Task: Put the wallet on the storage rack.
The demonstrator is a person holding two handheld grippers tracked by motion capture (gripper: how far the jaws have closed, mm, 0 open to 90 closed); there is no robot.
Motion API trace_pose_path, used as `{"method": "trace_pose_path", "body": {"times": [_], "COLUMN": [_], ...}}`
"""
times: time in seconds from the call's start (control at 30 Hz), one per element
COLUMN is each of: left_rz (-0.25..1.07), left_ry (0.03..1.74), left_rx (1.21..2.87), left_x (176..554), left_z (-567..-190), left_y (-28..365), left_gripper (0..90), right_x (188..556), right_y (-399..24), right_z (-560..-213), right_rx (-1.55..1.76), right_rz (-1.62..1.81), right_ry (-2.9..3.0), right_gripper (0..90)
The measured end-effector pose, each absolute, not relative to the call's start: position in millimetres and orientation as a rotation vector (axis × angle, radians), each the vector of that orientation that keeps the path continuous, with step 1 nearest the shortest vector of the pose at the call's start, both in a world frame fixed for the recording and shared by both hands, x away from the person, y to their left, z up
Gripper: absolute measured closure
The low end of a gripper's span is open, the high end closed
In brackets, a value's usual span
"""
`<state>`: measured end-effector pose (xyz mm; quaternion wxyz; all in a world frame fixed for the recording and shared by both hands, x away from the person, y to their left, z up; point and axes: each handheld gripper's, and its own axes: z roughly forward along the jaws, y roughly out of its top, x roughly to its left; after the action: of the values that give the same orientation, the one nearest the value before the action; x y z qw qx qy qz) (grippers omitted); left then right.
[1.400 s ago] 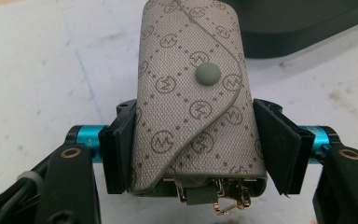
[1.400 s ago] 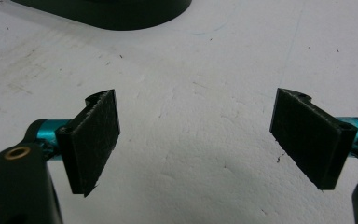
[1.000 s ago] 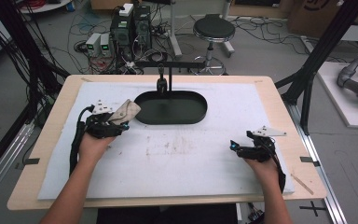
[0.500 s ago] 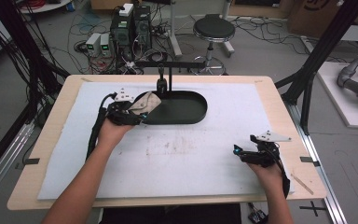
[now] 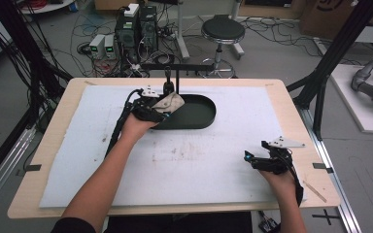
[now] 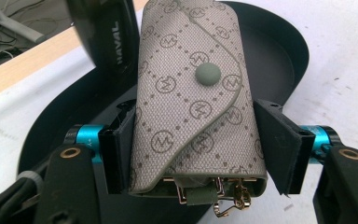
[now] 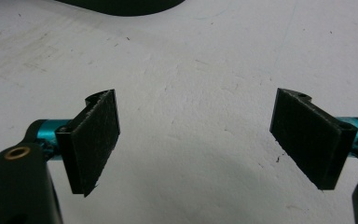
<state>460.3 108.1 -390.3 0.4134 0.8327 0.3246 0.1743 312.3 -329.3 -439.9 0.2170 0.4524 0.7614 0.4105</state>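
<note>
A beige monogram key pouch (image 6: 196, 107) with a round snap and metal hooks at its near end sits between the jaws of my left gripper (image 6: 196, 142), which is shut on it. In the high view the left gripper (image 5: 161, 108) holds the pouch (image 5: 171, 103) over the left end of a black oval tray (image 5: 199, 115). The tray (image 6: 279, 56) lies under and behind the pouch. My right gripper (image 5: 249, 158) rests near the mat's front right. Its jaws stand wide open over bare white mat (image 7: 205, 93), with nothing between them (image 7: 214, 140).
A black upright piece marked NAVAL (image 6: 107, 32) stands at the tray's back left, close to the pouch. A black stand with a crossbar (image 5: 175, 66) rises behind the tray. The white mat (image 5: 194, 160) covers the wooden table (image 5: 291, 92). Cables, equipment and a stool are on the floor beyond.
The left gripper has carried the pouch away from me and to the right, from the mat to over the tray's left end. The right gripper has drawn back slightly toward the near edge.
</note>
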Motion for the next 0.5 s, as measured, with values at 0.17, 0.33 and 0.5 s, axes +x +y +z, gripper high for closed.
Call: {"method": "trace_pose_path", "body": {"times": [0.17, 0.33, 0.5], "left_rz": [0.419, 0.413, 0.414], "left_ry": [0.789, 0.787, 0.777], "left_rx": [2.116, 2.161, 2.158], "left_x": [471, 480, 485], "left_z": [-398, -404, -404], "left_y": [101, 97, 93], "left_gripper": [35.4, 35.3, 35.4], "right_x": [313, 313, 314], "right_y": [-329, -329, -328], "right_z": [-440, -441, -440], "right_rx": [1.244, 1.236, 1.232], "right_rz": [1.135, 1.126, 1.133], "right_ry": [2.112, 2.117, 2.117], "right_gripper": [16.2, 16.2, 16.2]}}
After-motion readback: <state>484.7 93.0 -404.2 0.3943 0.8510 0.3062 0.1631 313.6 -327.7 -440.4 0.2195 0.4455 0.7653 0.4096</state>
